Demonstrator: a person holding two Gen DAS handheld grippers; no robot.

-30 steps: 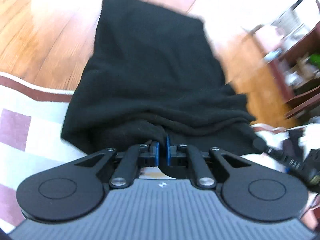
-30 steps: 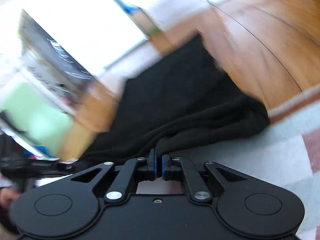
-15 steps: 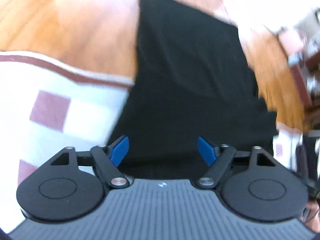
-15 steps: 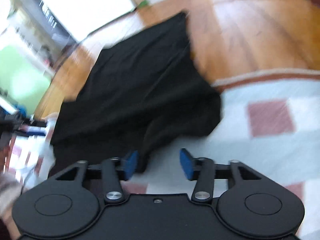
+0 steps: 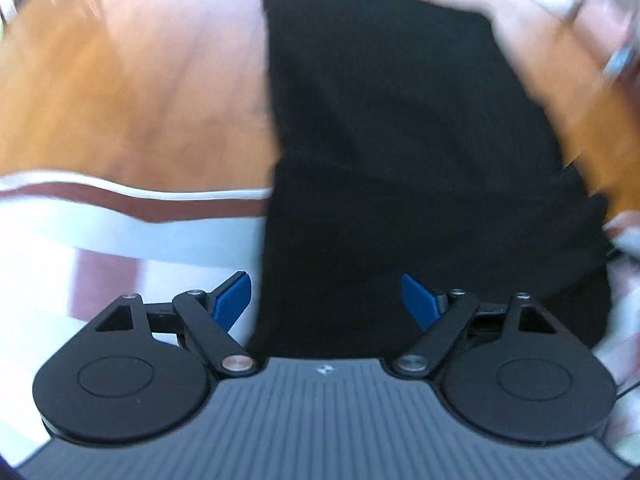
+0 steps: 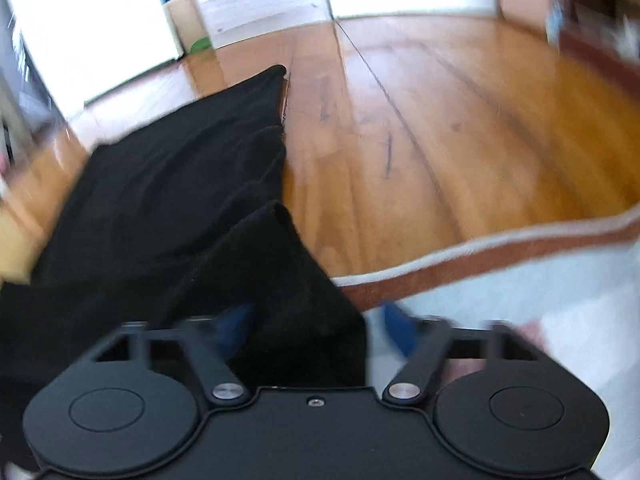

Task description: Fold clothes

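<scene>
Left tool (image 5: 326, 298): black linkage body with blue pads, nearest the lens in the left wrist view. Jaws spread wide; nothing between them is gripped. The left pad (image 5: 232, 300) sits over the rug just beside the cloth's edge, the right pad over the cloth itself.

Right tool (image 6: 316, 330): same black build, blue pads blurred. Jaws likewise wide apart and holding nothing. A folded corner of the cloth lies in the gap; whether it touches the pads cannot be told.

Black soft fabric garment (image 5: 400, 140): the task's item. Lies spread flat, its near end on the rug and its far part running out onto the floor. In the left wrist view it appears as a long, roughly rectangular panel with a straight left edge. In the right wrist view (image 6: 168, 200) it shows several layered folds along its right edge, one folded corner peaking near the tool.

Pale rug with reddish-brown border stripe and dull red squares (image 5: 120, 216): under both tools and under the garment's near end; its edge curves across both views.

Orange-brown wooden plank floor (image 6: 460, 140): beyond the rug, carrying the far part of the garment.

White wall or panel surfaces (image 6: 92, 20): at the far edge of the floor, overexposed and blurred. Furniture at the far right is too blurred to identify.
</scene>
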